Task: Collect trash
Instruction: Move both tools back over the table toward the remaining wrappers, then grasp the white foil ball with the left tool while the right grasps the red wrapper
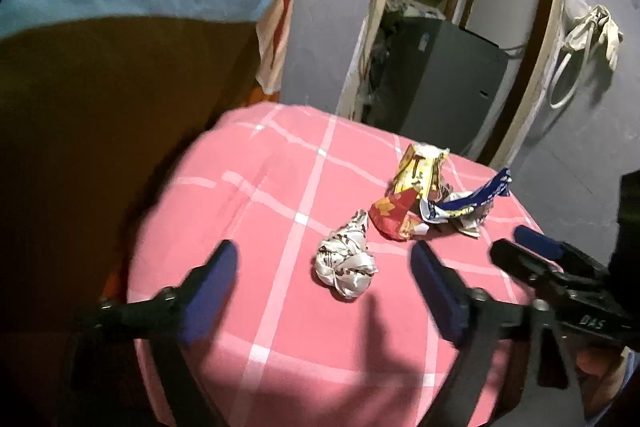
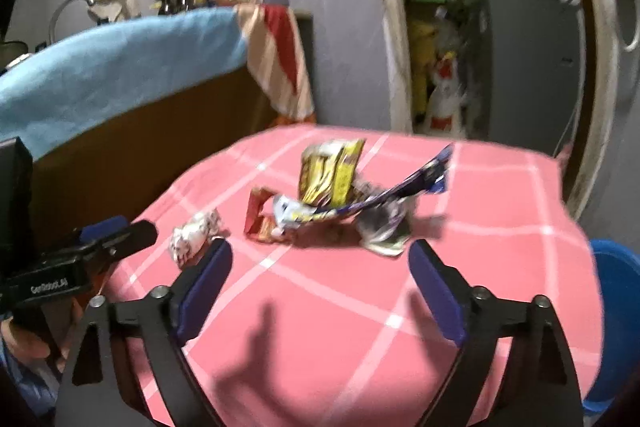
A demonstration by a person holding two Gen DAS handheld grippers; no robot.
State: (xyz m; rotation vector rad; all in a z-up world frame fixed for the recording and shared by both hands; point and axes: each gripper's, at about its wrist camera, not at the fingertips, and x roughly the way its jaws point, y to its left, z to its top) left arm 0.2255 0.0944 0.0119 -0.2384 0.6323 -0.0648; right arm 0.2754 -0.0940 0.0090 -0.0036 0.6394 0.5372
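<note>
Your left gripper [image 1: 324,259] is spread, empty, with the white crumpled wrapper [image 1: 346,263] lying just ahead between its fingers on the pink counter [image 1: 280,187]. Your right gripper [image 2: 320,259], also spread, faces the wrapper pile [image 2: 340,203].

We record a pink checked cloth [image 1: 304,187] over the table, a blue towel [image 2: 120,59] draped on a brown board [image 1: 100,127], a red-and-cream striped cloth [image 2: 280,59], a grey cabinet [image 1: 440,83] in the doorway, and a blue tub [image 2: 618,291] beside the table.
</note>
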